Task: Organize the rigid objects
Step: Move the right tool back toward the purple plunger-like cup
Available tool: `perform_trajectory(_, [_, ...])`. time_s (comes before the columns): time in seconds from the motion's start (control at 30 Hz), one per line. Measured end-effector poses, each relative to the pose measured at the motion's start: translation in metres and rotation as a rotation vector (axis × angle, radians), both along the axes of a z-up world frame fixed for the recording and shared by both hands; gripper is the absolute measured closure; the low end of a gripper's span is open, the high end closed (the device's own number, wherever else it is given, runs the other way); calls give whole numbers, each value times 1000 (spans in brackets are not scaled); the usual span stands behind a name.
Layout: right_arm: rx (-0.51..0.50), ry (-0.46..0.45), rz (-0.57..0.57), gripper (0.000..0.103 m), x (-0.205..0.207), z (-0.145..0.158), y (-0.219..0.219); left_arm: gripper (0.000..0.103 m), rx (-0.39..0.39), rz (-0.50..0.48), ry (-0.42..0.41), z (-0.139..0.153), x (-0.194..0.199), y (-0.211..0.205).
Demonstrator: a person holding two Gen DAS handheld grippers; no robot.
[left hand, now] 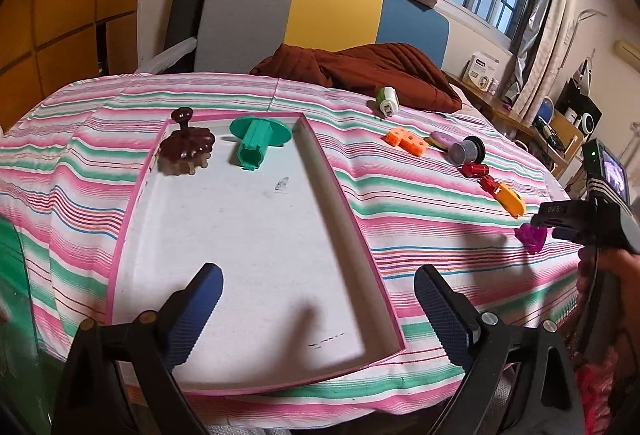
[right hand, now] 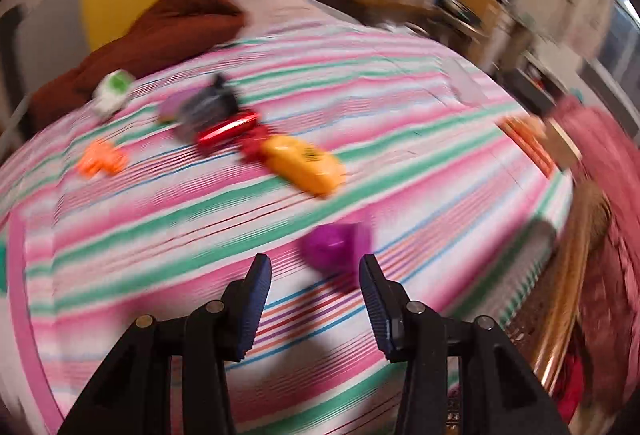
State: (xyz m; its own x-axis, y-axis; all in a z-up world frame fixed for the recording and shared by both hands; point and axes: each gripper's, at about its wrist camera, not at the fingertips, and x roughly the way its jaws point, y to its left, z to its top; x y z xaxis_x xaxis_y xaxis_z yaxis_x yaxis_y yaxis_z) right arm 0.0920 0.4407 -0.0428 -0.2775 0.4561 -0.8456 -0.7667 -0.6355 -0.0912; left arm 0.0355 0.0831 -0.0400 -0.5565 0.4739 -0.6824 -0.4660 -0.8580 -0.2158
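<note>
Right gripper (right hand: 316, 299): we note jaws partly open, empty; magenta toy (right hand: 334, 245) just ahead, nearer the right finger. Off-centre closing risks knocking it away. Left gripper (left hand: 316, 311): jaws wide, empty, above the pink-rimmed tray (left hand: 340, 187).

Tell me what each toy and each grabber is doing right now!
Left gripper: open, empty, over the tray.
Right gripper: open, empty, near the purple toy.
Purple toy: on the striped sheet, not held.
Pink-rimmed tray: holds two toys.
Brown toy: upright in tray.
Green toy: lying in tray.
Orange-yellow toy: lying on sheet.
</note>
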Motion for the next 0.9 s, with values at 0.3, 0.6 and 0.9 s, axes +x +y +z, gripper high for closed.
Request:
perform_trajectory(0.3, [-226, 66, 51, 57, -21, -28, 37, 5, 4, 13, -1, 2, 0, -4])
perform_trajectory(0.6, [-265, 330, 328, 57, -51, 12, 20, 5, -10, 22, 18, 6, 3, -6])
perform_trajectory(0.9, [-107, 152, 451, 57, -50, 11, 34, 5, -14, 4, 5, 3, 3, 3])
